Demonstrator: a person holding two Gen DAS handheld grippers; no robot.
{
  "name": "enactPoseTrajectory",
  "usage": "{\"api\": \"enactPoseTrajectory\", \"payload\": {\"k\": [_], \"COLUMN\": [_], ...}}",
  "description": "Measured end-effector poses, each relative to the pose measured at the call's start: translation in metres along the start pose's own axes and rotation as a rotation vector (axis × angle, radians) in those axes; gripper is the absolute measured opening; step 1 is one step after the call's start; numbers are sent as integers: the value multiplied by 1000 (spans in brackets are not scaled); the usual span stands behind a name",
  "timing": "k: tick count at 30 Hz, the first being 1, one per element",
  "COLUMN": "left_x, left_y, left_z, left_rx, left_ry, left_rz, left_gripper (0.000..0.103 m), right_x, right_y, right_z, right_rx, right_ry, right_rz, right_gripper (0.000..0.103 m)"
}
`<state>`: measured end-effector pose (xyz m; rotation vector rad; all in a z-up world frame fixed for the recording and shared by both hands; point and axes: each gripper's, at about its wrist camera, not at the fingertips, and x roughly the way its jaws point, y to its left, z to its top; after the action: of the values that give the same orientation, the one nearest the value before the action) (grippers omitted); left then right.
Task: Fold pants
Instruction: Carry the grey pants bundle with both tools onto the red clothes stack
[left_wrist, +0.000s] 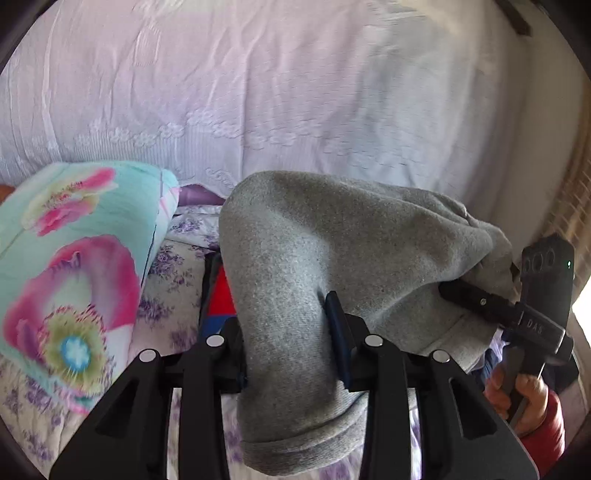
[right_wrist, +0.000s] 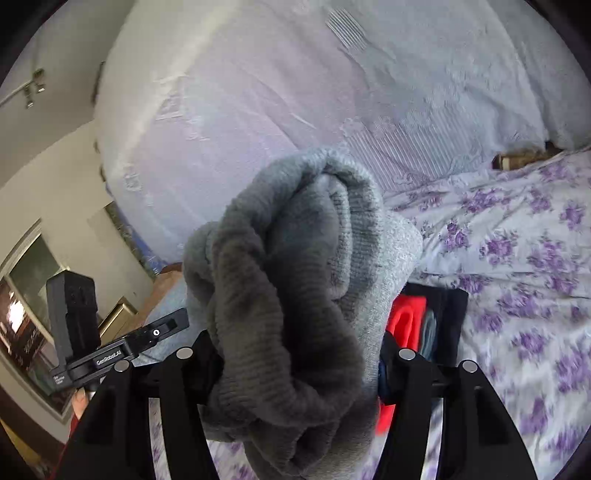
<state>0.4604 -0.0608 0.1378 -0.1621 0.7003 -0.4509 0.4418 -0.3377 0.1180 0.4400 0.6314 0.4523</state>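
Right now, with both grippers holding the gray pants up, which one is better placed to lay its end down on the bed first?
Probably the left gripper: its stretch of gray pants hangs smooth, while the right gripper holds a bunched wad.

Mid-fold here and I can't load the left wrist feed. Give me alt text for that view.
The left gripper is clamped on a bunched fold of the grey fleece pants, lifted above the purple floral bedsheet. The right gripper grips the pants' other end at right. A turquoise flowered pillow lies left; dark and red clothes sit beneath.
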Motion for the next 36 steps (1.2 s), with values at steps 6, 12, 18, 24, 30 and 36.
{"api": "enactPoseTrajectory", "payload": {"k": [6, 12, 18, 24, 30, 36], "left_x": [133, 131, 95, 109, 97, 22], "left_y": [59, 78, 47, 34, 45, 0], "left_z": [-31, -31, -24, -31, -33, -63], "left_rx": [-121, -149, 18, 81, -52, 171], "left_ry": [186, 130, 27, 114, 122, -73], "left_rz": [75, 63, 194, 260, 250, 397], "left_gripper": [60, 84, 81, 84, 87, 95], "right_x": [98, 96, 64, 45, 62, -7], "right_y": [-74, -62, -22, 6, -28, 22], "right_z": [-25, -12, -4, -5, 0, -30], "right_rx": [66, 4, -62, -260, -128, -158], "right_ry": [48, 74, -33, -208, -78, -291], "right_rz": [-95, -131, -240, -511, -559, -572], "right_gripper": [73, 79, 92, 97, 99, 99]}}
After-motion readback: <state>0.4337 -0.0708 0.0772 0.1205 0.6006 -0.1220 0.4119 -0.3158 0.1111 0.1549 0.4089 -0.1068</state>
